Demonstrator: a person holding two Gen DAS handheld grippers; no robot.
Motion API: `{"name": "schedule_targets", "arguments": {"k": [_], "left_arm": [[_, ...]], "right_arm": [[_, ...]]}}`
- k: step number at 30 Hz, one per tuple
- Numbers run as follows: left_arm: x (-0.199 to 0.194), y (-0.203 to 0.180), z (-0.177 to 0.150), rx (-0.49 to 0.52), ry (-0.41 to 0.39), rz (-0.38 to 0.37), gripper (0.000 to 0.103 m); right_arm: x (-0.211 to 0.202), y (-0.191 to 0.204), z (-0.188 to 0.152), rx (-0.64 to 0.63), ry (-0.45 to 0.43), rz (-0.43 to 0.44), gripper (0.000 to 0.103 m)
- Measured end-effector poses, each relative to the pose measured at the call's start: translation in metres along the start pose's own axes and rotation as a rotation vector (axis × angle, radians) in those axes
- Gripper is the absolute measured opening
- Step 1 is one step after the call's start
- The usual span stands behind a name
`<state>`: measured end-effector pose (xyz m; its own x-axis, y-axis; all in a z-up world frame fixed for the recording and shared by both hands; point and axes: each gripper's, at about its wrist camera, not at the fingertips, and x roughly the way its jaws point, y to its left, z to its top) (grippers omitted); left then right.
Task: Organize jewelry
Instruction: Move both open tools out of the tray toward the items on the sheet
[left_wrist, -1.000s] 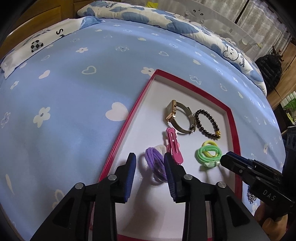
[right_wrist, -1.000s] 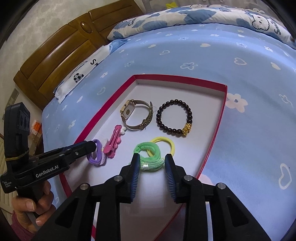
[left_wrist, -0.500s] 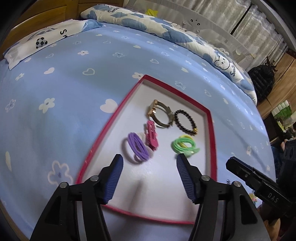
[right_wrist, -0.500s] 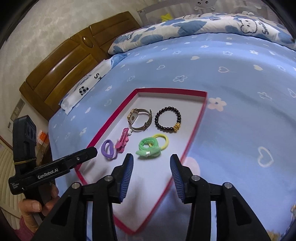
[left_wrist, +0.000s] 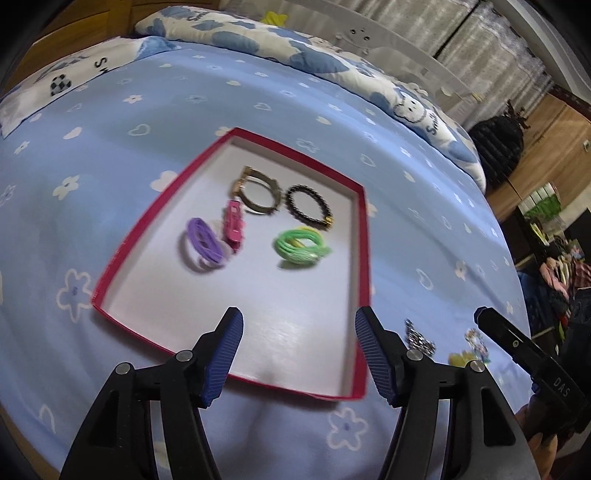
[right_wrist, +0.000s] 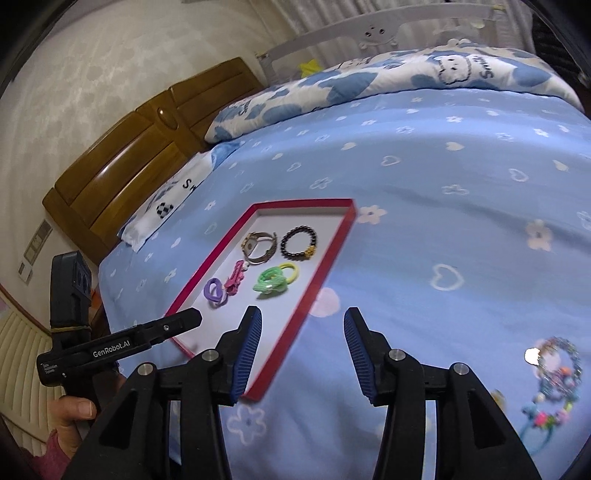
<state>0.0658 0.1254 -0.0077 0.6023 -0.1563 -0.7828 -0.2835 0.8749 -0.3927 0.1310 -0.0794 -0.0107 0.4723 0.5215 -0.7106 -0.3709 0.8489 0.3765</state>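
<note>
Right gripper (right_wrist: 301, 350), wide open and empty, lies nearer than left gripper (left_wrist: 298, 354) to loose beaded jewelry (right_wrist: 556, 373) at its right, outside 1 red tray (right_wrist: 295, 317).

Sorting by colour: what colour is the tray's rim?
Red rim, white inside; clearest in the left wrist view.

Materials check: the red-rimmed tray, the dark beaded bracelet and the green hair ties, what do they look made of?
Red-rimmed tray: likely cardboard, with thin straight walls and a matte white floor.
Dark beaded bracelet: glossy round beads, stone or glass, can't tell which; one gold-coloured charm.
Green hair ties: looks like fabric-covered elastic, soft and matte, bunched in loops.
</note>
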Motion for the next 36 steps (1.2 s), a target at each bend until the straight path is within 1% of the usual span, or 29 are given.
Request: {"name": "schedule_targets", "arguments": {"k": [2, 12, 24, 30, 36], "left_arm": [[-0.002, -0.008, -0.002, 0.019, 0.001, -0.009, 0.065], [0.000, -0.043, -0.014, 0.102, 0.021, -0.038, 0.067], [0.016, -0.093, -0.025, 0.210, 0.064, -0.083, 0.070], [0.032, -0.119, -0.030, 0.262, 0.106, -0.110, 0.072], [0.049, -0.140, -0.034, 0.297, 0.129, -0.119, 0.073]], "right_arm": [[-0.008, -0.006, -0.003, 0.007, -0.008, -0.010, 0.049], [-0.048, -0.039, -0.023, 0.062, -0.056, -0.078, 0.049], [-0.103, -0.098, -0.044, 0.181, -0.124, -0.184, 0.049], [-0.116, -0.122, -0.054, 0.225, -0.135, -0.228, 0.049], [-0.121, -0.143, -0.059, 0.247, -0.128, -0.265, 0.049]]}}
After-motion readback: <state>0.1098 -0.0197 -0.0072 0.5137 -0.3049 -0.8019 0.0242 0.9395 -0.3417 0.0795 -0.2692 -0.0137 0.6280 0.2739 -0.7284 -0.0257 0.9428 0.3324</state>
